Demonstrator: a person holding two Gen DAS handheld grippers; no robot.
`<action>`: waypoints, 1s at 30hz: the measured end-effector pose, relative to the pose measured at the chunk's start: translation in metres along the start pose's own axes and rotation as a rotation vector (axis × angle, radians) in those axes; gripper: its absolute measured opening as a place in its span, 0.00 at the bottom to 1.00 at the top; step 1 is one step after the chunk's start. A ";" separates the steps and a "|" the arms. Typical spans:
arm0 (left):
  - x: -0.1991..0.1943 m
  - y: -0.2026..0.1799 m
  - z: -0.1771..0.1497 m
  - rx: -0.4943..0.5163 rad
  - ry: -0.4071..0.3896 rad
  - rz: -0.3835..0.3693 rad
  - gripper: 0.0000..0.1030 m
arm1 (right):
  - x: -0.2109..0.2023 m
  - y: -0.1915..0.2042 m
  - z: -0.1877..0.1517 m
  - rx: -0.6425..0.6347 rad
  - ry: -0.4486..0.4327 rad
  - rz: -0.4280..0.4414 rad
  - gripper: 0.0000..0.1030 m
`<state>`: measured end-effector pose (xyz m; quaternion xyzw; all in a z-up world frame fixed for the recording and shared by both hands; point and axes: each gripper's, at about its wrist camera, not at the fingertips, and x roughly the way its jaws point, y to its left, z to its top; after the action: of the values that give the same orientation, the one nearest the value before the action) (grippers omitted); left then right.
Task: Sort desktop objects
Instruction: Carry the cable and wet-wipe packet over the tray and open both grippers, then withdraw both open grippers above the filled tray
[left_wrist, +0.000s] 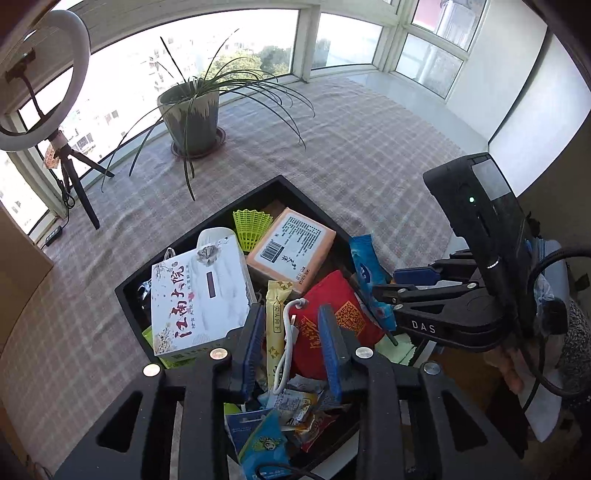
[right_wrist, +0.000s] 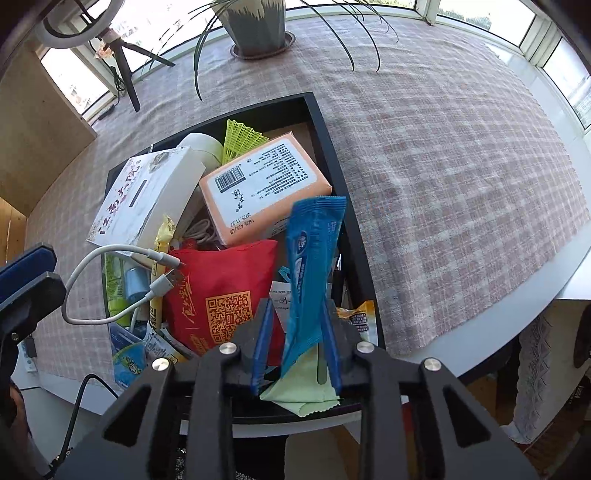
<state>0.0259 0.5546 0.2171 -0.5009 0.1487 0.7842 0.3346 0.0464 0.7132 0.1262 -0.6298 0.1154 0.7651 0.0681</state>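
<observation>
Two grippers hang over the crowded black tray (right_wrist: 332, 155) on the table. The right gripper (right_wrist: 295, 350) has its jaws pinching the blue sachet (right_wrist: 314, 258), whose long axis runs up and away from them. The left gripper (left_wrist: 291, 347), jaws spread, straddles the white cable (left_wrist: 286, 343) above the red pouch (left_wrist: 332, 325).

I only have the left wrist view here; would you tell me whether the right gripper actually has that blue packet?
Observer: Yes, the right gripper pinches the blue packet near its lower end; the rest stands upright above the black tray.
Operator: Thank you. Is anything hidden behind the red bag?
Observer: A coiled whitish cable lies between the red bag and the orange pack.
</observation>
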 end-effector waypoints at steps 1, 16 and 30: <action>-0.001 0.003 0.000 -0.007 -0.006 0.015 0.33 | -0.001 0.001 0.000 -0.007 -0.005 -0.003 0.31; -0.014 0.067 -0.038 -0.117 0.012 0.085 0.33 | -0.028 0.046 -0.021 -0.063 -0.090 -0.022 0.48; -0.062 0.143 -0.109 -0.215 -0.064 0.189 0.45 | -0.049 0.165 -0.041 -0.153 -0.206 -0.039 0.52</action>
<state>0.0217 0.3649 0.2075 -0.4922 0.0996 0.8393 0.2082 0.0535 0.5457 0.1821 -0.5532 0.0370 0.8309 0.0462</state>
